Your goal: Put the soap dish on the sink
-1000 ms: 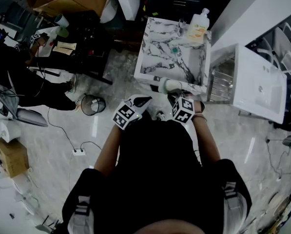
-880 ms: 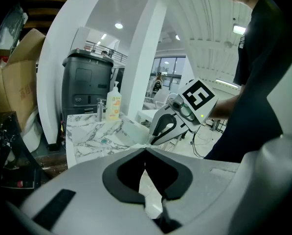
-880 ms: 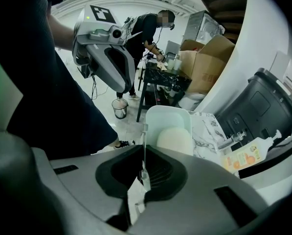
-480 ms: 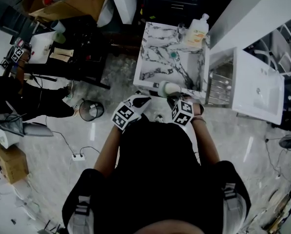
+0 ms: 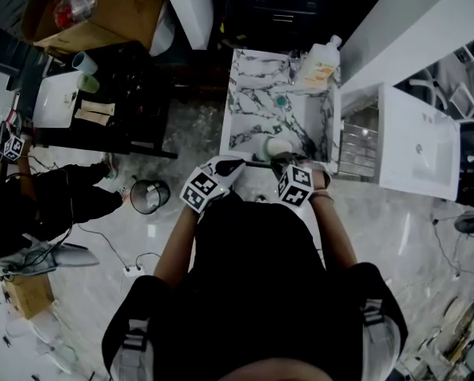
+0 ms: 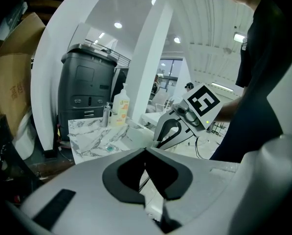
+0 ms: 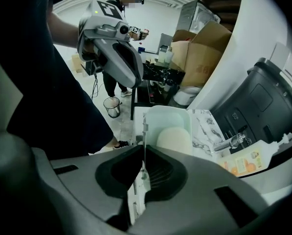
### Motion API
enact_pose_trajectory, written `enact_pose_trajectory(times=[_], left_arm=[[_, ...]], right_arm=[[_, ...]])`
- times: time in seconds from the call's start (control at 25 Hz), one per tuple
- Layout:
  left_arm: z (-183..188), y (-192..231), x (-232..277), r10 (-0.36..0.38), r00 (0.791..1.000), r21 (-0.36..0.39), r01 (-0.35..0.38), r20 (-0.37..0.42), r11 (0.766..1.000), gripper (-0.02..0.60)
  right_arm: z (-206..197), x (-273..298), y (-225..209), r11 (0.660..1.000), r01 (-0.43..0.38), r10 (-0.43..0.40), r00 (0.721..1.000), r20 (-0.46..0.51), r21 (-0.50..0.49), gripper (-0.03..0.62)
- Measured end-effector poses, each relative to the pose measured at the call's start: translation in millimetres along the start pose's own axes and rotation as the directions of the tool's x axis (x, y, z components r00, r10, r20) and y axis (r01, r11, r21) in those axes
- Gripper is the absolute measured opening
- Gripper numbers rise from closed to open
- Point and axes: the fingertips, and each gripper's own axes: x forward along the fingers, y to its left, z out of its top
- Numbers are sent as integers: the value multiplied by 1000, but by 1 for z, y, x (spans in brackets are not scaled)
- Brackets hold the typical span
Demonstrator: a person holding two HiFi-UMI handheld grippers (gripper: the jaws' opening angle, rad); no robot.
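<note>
With our right gripper [image 7: 143, 153] clamped on the dish [image 7: 171, 119] rim at the near edge of the sink [image 5: 248, 94] and left gripper [image 6: 146, 153] shut empty, we should lower it level so the soap [image 7: 174, 140] doesn't slide.

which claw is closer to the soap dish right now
Right. The right claw is shut on the near rim of the soap dish. The left claw is shut and empty, off to the dish's left, not touching it.
</note>
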Motion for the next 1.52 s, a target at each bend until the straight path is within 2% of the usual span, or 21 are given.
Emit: enact_pose_trajectory(times=[0.6, 1.08, 1.52], left_arm=[[34, 74, 27, -106, 994, 38, 106, -11, 994, 0], [41, 108, 33, -166, 985, 59, 168, -41, 984, 0], [37, 148, 20, -183, 981, 63, 187, -69, 980, 0]], right_arm=[[22, 19, -71, 997, 52, -49, 998, -51, 65, 6], [33, 38, -92, 990, 65, -56, 996, -73, 123, 8], [64, 64, -108, 989, 65, -54, 995, -87, 136, 9]])
